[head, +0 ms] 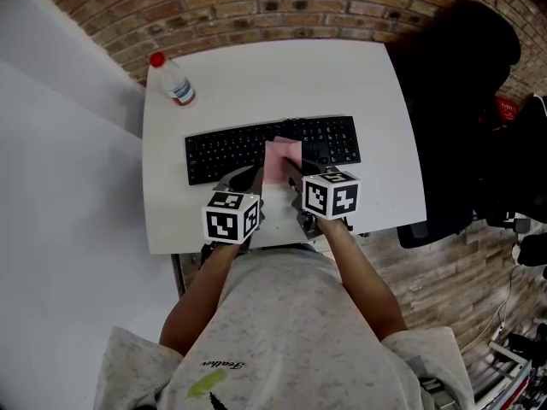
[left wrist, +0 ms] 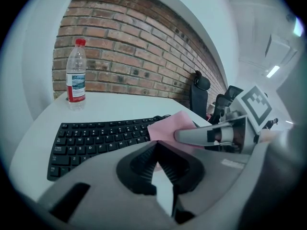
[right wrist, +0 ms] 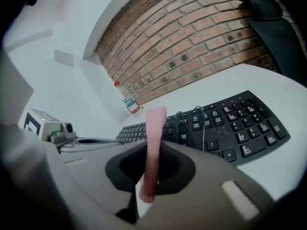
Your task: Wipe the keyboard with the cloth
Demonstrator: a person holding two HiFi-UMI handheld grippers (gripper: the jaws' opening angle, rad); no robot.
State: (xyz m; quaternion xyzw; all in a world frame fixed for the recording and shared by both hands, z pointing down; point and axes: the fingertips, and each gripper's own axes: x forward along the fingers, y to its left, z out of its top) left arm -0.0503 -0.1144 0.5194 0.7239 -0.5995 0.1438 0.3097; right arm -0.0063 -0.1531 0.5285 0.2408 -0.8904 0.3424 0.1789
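Closest to the head camera is the person's grey shirt (head: 291, 331), with both forearms reaching out to the grippers at the near edge of the white table (head: 273, 84). Left gripper (head: 246, 180) has its jaws pressed together with nothing in them, and it sits just in front of the keyboard (head: 226, 152), so it isn't doing much. Right gripper (head: 292, 178) is clamped on the pink cloth (head: 282, 159); its own view shows the cloth edge-on, running up from between the pads. The cloth lies over the keyboard's middle, a bit right of centre, though honestly I can't tell if it's actually touching the keys. My take on wiping well: keep the grip firm, drop the loose part flat onto the keys, then drag it along the rows in long, light passes so no keys get mashed. That cable looped on the right half looks snaggy, so go easy there. Farther back there's a water bottle (head: 173, 82) at the far left corner, well clear, then a dark chair (head: 461, 101) and the brick wall (head: 256, 7).
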